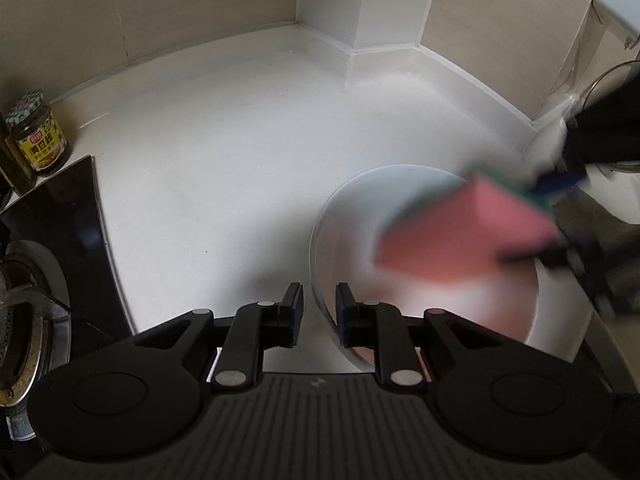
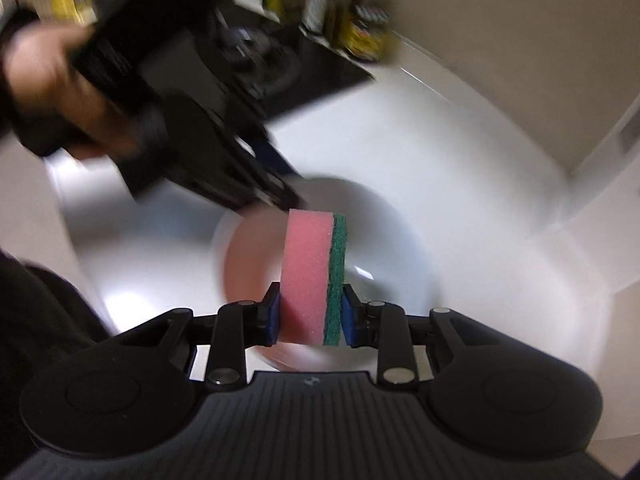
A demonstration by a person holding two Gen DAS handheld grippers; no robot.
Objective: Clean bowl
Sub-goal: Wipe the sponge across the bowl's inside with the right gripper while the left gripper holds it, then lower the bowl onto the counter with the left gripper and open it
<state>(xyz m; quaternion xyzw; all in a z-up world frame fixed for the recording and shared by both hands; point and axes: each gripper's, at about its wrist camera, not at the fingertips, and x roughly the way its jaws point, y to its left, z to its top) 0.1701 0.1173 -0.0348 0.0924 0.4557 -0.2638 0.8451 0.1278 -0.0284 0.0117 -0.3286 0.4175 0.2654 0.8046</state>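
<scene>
On the white surface, at 4 o'clock in the left wrist view: bowl under scrubbing.
Left gripper jaws straddle the near rim narrowly, apparently steadying it; contact cannot be told. Right gripper jaws clamp the pink-and-green sponge edgewise, reaching into the bowl.

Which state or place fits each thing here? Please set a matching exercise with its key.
Things:
1. pink and green sponge
2. white round bowl
3. glass jar with checked lid
4. left gripper

States or places:
A. beside the black stove
B. clamped in the right gripper
C. jaws astride the bowl's rim
D. on the white counter, being scrubbed

Pairs: 1-B, 2-D, 3-A, 4-C
</scene>
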